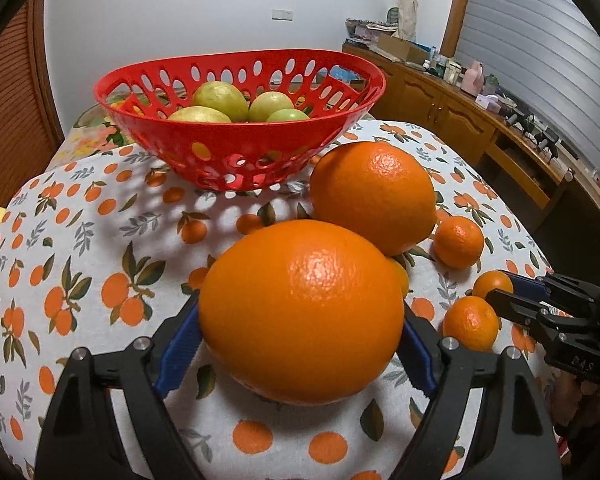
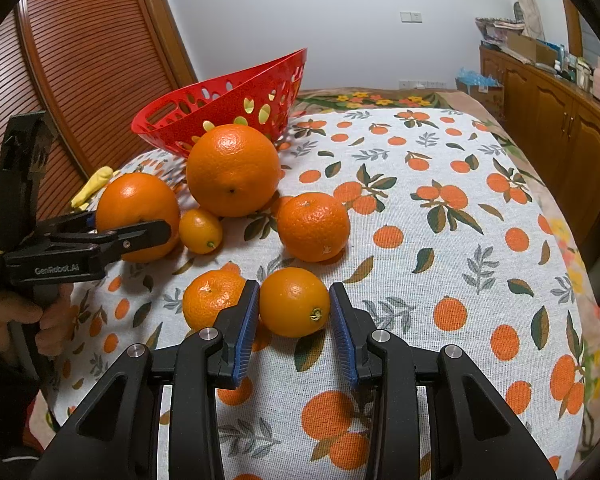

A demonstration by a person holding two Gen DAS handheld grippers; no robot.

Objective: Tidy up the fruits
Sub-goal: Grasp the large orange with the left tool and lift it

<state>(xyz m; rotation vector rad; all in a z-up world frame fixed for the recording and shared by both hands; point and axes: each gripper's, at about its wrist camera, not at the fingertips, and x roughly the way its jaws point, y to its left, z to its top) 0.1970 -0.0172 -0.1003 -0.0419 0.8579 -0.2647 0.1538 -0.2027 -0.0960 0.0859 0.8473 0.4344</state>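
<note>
My left gripper (image 1: 300,344) is shut on a big orange (image 1: 302,310), seen from the side in the right wrist view (image 2: 138,216). A second big orange (image 1: 372,196) lies just beyond it, below the red perforated basket (image 1: 240,148), which holds several yellow-green fruits (image 1: 220,100). My right gripper (image 2: 294,312) is open around a small orange (image 2: 294,302) on the cloth; its left pad touches the fruit and the right pad stands just clear. Another small mandarin (image 2: 210,298) lies just left of it.
A mandarin (image 2: 314,226) and a kumquat (image 2: 201,231) lie between the oranges on the orange-print tablecloth (image 2: 440,240). A yellow object (image 2: 92,186) lies at the table's left edge. Wooden cabinets (image 1: 460,116) with clutter stand along the right wall.
</note>
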